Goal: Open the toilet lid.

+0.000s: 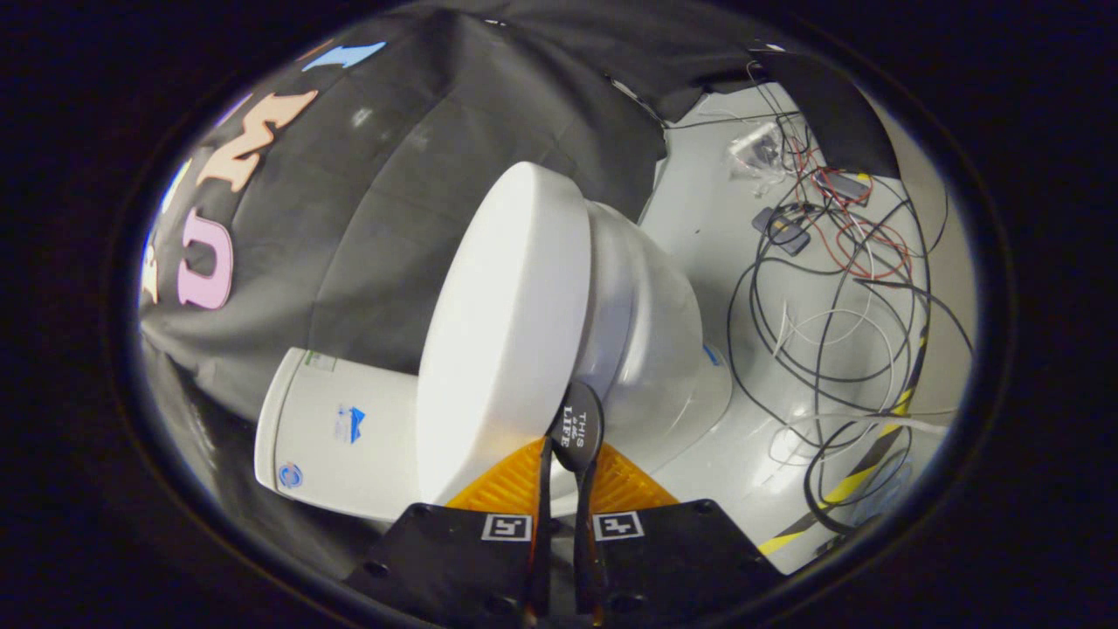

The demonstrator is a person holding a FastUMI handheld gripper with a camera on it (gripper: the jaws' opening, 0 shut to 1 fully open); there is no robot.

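I had the claw (566, 454) nearly closed, pinching a small dark tab at the rim of the toilet lid (507, 323), which lay just ahead, lifted slightly off the bowl (651, 323).

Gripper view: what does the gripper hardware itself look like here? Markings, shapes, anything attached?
The gripper has two wedge-shaped, ribbed fingers tapering forward from black mounting blocks. Each block carries a square black-and-white fiducial marker near its inner edge, and screw holes dot the blocks. Two thin dark straps run up the middle to a black oval tab.
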